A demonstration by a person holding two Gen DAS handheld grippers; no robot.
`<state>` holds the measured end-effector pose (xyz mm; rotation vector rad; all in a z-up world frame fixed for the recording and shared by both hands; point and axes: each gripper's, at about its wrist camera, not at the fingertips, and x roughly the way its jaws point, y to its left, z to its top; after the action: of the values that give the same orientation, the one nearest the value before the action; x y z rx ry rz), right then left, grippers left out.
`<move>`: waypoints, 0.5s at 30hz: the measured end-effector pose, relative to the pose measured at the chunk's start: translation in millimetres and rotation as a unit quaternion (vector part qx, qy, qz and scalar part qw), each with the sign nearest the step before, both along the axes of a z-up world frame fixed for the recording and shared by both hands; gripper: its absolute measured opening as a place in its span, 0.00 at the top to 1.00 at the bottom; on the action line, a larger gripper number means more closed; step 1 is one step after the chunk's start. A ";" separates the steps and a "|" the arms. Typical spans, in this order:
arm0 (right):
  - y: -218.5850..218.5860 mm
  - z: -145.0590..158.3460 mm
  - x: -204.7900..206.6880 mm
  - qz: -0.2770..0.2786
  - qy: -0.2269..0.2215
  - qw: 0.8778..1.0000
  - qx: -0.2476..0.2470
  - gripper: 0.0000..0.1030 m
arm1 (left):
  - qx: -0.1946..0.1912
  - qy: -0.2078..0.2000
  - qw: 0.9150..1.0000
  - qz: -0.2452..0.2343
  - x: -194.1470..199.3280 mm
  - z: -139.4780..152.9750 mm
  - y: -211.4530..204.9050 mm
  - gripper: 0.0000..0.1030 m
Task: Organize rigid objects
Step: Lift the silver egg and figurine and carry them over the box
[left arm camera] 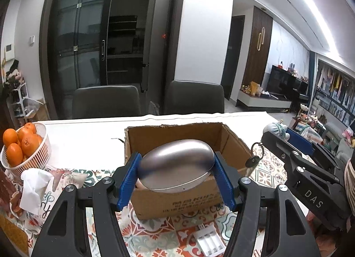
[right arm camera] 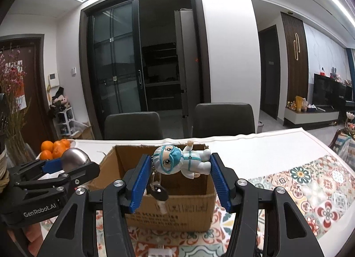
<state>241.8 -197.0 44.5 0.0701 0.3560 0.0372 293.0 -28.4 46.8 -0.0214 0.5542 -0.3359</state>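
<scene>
My left gripper [left arm camera: 177, 168] is shut on a smooth silver oval case [left arm camera: 177, 165], held above the front edge of an open cardboard box [left arm camera: 182, 133]. My right gripper [right arm camera: 177, 168] is shut on a white-and-teal figurine keychain [right arm camera: 182, 160]; its ring and key [right arm camera: 158, 191] dangle over the same box [right arm camera: 177, 210]. In the left wrist view the right gripper [left arm camera: 288, 139] is at the right of the box with the key [left arm camera: 253, 160] hanging. In the right wrist view the left gripper [right arm camera: 55, 166] with the silver case [right arm camera: 74, 158] is at the left.
A white basket of oranges [left arm camera: 22, 146] stands at the table's left. A tissue pack [left arm camera: 35, 186] lies in front of it. A white battery charger [left arm camera: 209, 242] lies on the patterned cloth [right arm camera: 310, 186] before the box. Two dark chairs [left arm camera: 106, 101] stand behind the table.
</scene>
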 end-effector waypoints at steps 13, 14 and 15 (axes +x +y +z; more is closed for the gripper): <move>-0.2 8.3 36.4 0.011 0.000 1.000 -0.008 0.47 | 0.011 0.029 0.999 0.013 40.3 4.2 -4.1 0.38; -0.2 7.7 40.6 0.011 0.002 1.000 -0.009 0.47 | 0.015 0.035 0.999 0.015 44.7 3.7 -5.4 0.38; -0.7 6.9 44.8 0.014 0.010 1.000 -0.010 0.47 | 0.017 0.040 0.999 0.016 49.5 2.2 -6.7 0.38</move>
<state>286.6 -197.7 51.3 0.0465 0.3771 0.0609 342.4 -35.1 49.0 -0.0111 0.6390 -0.2943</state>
